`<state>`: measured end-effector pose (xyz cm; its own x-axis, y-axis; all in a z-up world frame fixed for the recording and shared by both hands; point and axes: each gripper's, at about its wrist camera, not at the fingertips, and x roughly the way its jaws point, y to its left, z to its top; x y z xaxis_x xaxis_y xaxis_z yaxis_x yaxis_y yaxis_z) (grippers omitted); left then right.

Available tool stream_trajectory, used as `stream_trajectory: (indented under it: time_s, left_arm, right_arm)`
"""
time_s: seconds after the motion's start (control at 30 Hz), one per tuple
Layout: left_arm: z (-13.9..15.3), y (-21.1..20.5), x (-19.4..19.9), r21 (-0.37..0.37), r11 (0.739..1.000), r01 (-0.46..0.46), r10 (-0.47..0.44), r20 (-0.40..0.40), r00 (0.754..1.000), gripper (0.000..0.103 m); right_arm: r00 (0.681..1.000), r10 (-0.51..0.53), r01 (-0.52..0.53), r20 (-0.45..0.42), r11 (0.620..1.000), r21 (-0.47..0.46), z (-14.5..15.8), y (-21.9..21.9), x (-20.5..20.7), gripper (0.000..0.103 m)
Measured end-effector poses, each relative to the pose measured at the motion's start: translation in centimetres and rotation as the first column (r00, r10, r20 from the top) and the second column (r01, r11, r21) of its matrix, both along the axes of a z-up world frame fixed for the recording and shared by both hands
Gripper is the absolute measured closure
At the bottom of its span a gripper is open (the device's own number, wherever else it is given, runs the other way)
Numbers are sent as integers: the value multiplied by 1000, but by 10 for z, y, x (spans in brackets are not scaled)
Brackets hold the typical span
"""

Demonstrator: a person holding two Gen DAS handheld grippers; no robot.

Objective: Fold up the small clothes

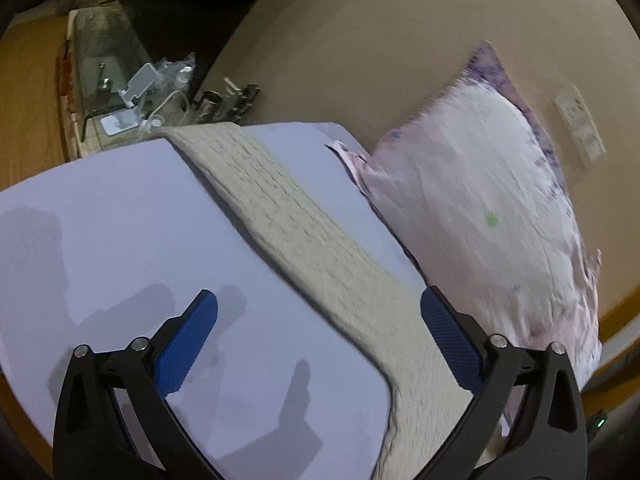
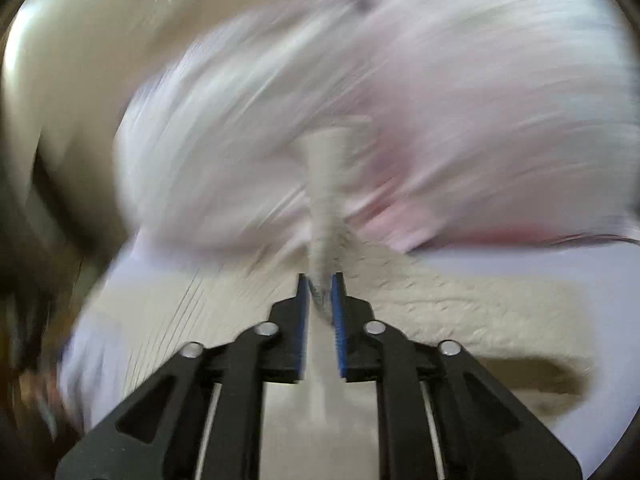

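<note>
A beige knitted garment (image 1: 304, 232) lies as a long band across the lavender bed sheet (image 1: 120, 208). My left gripper (image 1: 320, 312) is open above it, one blue pad over the sheet and the other at the garment's right edge, holding nothing. In the right wrist view, which is heavily blurred, my right gripper (image 2: 320, 280) is shut on a pinched-up fold of the same beige garment (image 2: 460, 312), which rises as a narrow strip between the blue pads.
A pink and white pillow (image 1: 480, 200) lies just right of the garment and fills the top of the right wrist view (image 2: 360, 100). A beige wall (image 1: 360, 40) stands behind. A glass-topped side table (image 1: 108, 64) with cables and small items stands beyond the bed's far corner.
</note>
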<state>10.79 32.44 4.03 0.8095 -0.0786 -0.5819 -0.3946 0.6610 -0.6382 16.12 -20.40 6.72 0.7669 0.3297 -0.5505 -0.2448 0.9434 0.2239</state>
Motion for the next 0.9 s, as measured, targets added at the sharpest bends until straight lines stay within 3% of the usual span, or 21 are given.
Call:
stream_trajectory:
  time_s: [0.07,0.13,0.17,0.33,0.53,0.6,0.7,0.73,0.77,0.8,0.9]
  left_arm:
    - [-5,9,12,-28,999,-28,27,-23,999,22]
    - [-12,16,17,-49,998,-33,31,-39,999,28]
    - [-16,21,21,-54,998,-44,41,-57,998,28]
    - [-34,46,35,-115,989,-94,81,-106,991,31]
    - [-40,75,46,-171,974,-147,132,-94,987,41]
    - [-43,85,51,-193,966,-169,153,-93,984,47]
    - [-47,102,61,-209,954,-214,191,-126,974,74]
    - [-46,104,66,-197,953,-228,198,-162,967,90]
    - [-42,103,70,-176,957,-231,200,-179,963,93]
    - [-34,97,75,-141,964,-224,198,-180,964,94]
    - [28,41,101,80,993,-81,88,-87,992,95]
  right_arm:
    - [992,111,-115,-66,992,-57,-21,48,-1,73]
    - [992,123,-125,-32,989,-78,-23,56,-10,44]
    - [994,109,-110,-19,991,-78,-23,49,-10,39]
    - [998,24,-25,-57,999,-32,-27,4,-5,37]
    - [996,-64,64,-58,998,-13,-36,-43,-19,30]
    - [995,-86,86,-46,996,-12,-33,-55,-24,29]
    - [994,-108,109,-34,994,13,-31,-70,-28,28]
    - [993,-113,114,-29,993,18,-30,-74,-30,28]
    - [993,-120,120,-22,993,21,-29,-78,-31,28]
    - [992,-126,126,-16,992,21,-27,-82,-33,28]
    - [989,-151,150,7,988,17,-21,-95,-33,28]
